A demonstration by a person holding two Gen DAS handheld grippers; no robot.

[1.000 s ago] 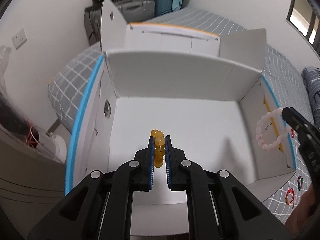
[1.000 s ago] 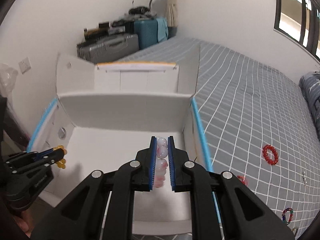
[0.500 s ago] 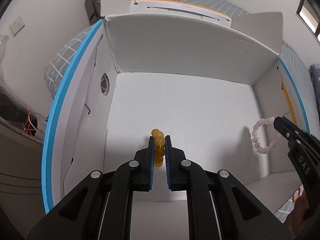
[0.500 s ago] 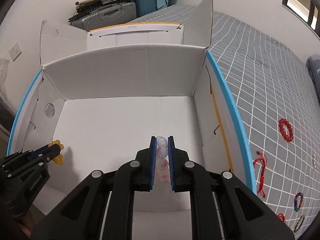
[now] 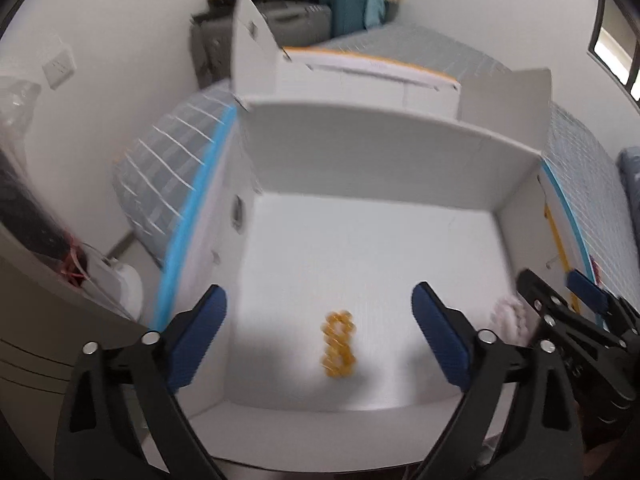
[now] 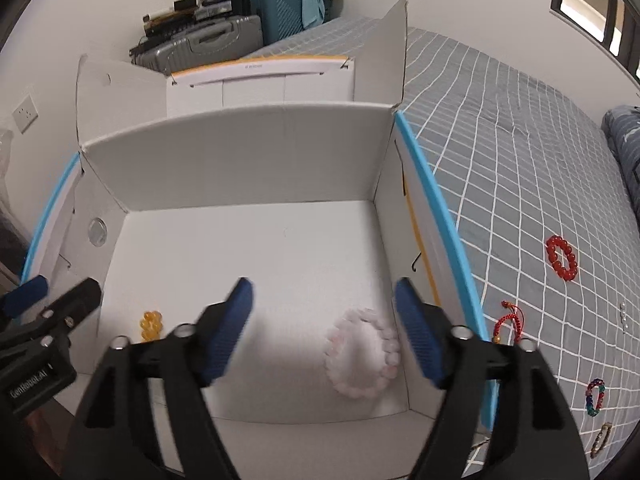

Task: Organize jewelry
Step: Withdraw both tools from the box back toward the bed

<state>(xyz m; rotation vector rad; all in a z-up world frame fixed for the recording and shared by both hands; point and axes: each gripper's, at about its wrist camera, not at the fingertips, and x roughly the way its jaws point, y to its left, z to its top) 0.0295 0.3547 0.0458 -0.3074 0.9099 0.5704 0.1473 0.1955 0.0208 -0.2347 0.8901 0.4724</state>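
Though the box (image 6: 248, 152) bears print, none reads clearly.

No lettering is sharp enough to read

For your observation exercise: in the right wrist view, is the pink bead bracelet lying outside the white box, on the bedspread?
No. The pink bead bracelet lies on the floor of the white box, near its right wall.

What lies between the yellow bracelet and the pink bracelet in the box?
Only bare white box floor. In the right wrist view, the yellow bracelet lies near the left wall and the pink bracelet near the right wall.
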